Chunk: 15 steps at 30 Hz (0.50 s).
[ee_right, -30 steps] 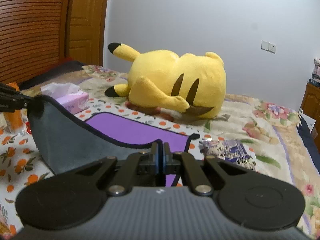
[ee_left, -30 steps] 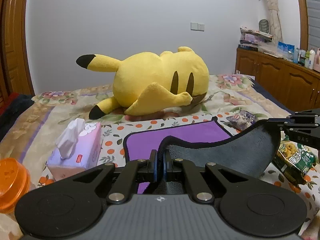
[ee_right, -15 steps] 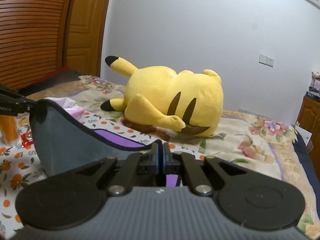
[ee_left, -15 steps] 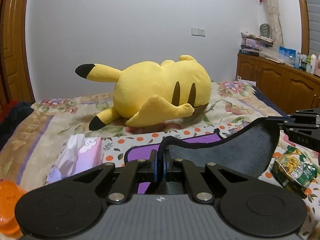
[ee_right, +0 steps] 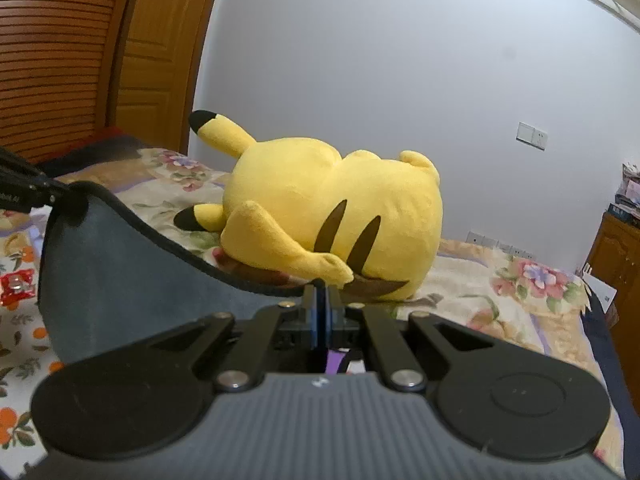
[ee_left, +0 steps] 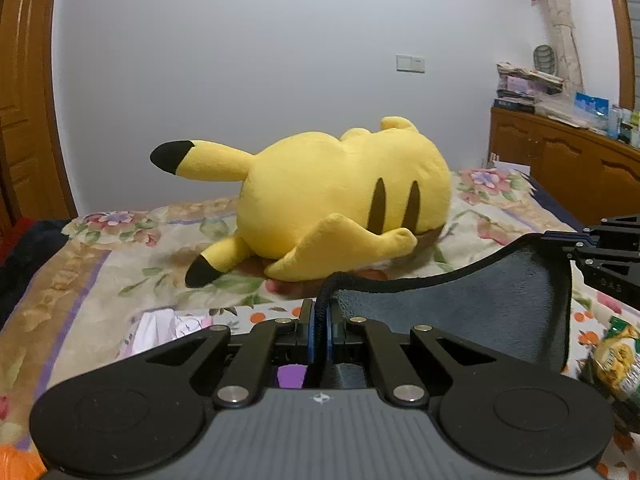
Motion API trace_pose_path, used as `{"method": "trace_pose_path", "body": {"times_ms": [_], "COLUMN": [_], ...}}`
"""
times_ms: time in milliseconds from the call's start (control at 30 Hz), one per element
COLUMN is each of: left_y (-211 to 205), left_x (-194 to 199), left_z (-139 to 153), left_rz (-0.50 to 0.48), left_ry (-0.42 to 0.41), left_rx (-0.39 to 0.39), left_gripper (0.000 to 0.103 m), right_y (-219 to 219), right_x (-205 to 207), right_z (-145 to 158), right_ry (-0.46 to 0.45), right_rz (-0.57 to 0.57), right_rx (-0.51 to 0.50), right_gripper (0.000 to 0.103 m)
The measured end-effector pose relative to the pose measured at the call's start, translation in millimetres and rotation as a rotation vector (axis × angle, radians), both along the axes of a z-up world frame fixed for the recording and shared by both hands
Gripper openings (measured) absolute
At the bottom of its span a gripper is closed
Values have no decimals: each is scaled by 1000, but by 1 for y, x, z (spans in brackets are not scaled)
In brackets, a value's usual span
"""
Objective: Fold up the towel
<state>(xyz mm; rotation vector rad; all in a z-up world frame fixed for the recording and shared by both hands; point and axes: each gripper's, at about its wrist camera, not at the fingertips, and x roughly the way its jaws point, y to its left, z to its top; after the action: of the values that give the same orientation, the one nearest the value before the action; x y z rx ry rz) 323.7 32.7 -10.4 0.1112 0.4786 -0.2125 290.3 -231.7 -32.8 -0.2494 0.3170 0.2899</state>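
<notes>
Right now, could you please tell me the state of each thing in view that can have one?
Left tool: shut on towel edge.
Right tool: shut on towel edge.
Towel: lifted, hanging slack between both tools, grey side showing.
Plush: lying on its side on the bed.
Tissue box: open, tissue sticking out.
Snack bag: lying on the bed; whether sealed, cannot tell.

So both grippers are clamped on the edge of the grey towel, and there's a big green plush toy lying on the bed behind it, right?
Not quite: the plush toy is yellow, not green, as both wrist views show. The rest holds: the left gripper and right gripper are each shut on the edge of the grey towel, with the toy lying on the bed behind it.
</notes>
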Motion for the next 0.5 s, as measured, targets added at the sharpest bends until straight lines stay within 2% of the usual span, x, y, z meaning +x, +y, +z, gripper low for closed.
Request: {"method": "trace_pose_path", "body": {"times_ms": [233, 500], "left_y": [2, 1], "left_x": [24, 43], "left_z": [-3, -21], "left_rz": [39, 67], "left_ry": [-16, -12], "left_rx": [-19, 2], "left_gripper": [6, 6], "right_y": [4, 6], "right_x": [22, 42], "right_z": [-6, -11], "right_ry": [-9, -16], "right_rz": [-21, -32], "right_rx": [-18, -52], "right_gripper": [4, 4]}}
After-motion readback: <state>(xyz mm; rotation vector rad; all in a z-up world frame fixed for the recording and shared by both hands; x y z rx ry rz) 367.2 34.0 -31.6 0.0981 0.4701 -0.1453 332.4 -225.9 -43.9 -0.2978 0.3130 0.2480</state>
